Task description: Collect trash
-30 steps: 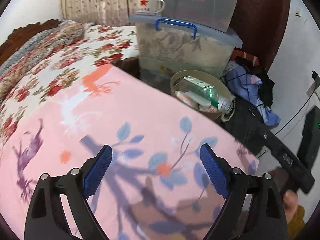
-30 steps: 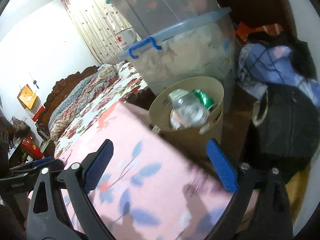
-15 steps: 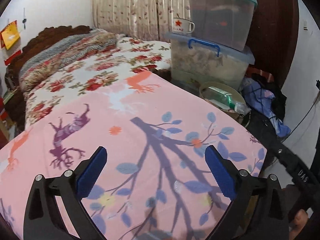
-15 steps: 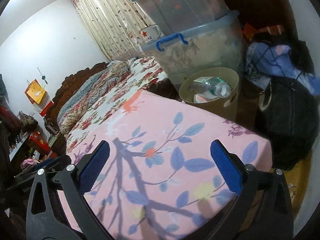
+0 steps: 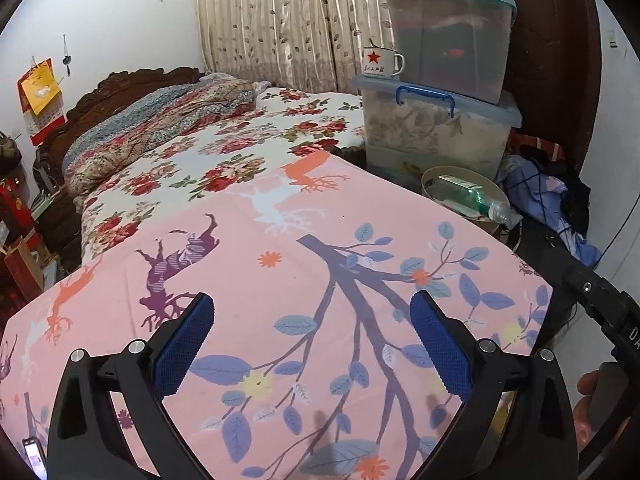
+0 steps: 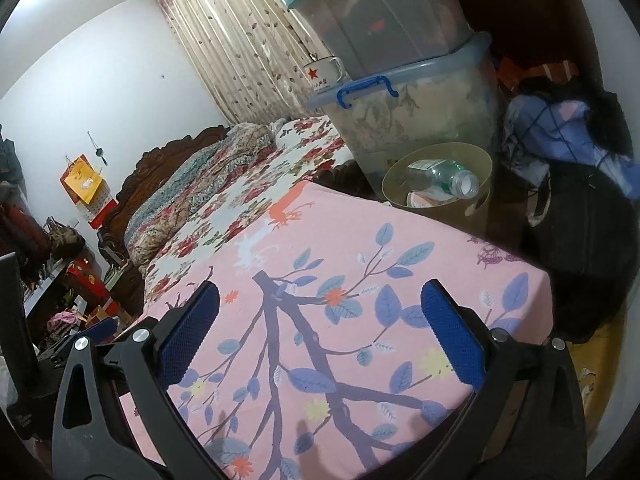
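Both tongs, left [image 5: 310, 344] and right [image 6: 320, 334], are hanging wide apart and empty over the pink worktop [image 5: 360, 280], while beyond it the bottle [image 6: 442, 178], likely light, slippery and best gripped mid-body, is lying in the bin [image 6: 486, 200].

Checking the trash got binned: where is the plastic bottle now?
In both views the bottle lies in the tan bin, past the pink cloth's far right corner, below the stacked boxes.

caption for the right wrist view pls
Open right claw over pink tablecloth, plastic bottle in bin beyond.
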`<state>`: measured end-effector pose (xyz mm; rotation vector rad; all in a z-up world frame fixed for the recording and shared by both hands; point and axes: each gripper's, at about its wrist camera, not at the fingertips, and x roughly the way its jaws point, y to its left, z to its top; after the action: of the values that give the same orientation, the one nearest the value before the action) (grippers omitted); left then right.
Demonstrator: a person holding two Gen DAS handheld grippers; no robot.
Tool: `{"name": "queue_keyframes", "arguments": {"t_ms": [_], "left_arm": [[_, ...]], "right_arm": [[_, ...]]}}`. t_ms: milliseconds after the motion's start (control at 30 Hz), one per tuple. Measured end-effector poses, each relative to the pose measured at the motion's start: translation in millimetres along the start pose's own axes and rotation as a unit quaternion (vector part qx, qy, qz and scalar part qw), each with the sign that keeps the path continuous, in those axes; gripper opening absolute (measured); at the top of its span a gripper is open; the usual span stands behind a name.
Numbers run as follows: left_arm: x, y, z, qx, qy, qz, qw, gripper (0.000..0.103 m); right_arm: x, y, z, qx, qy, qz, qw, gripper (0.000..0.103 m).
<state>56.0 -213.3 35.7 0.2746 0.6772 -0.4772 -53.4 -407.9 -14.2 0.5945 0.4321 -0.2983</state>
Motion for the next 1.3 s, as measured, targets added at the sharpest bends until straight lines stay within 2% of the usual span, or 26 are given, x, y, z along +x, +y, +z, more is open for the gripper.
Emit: {"name": "queue_keyframes", "arguments": {"t_ms": [233,733,1300], "left_arm": [[-7,2,1,0.000,-0.014,0.017,0.9998,0.095],[-5,2,1,-0.010,0.009,-0.003,0.9999,0.095],[4,2,-2,-0.012,0.032,-0.002,0.9994,0.095]], "right_arm": [[-2,2,-1,0.002,0.001,0.004,1.000,0.100],[-5,2,2,0.009,0.001,0.008,1.000,0.100],[-1,-1,-1,0.016,0.012,0.007,1.000,0.100]]}}
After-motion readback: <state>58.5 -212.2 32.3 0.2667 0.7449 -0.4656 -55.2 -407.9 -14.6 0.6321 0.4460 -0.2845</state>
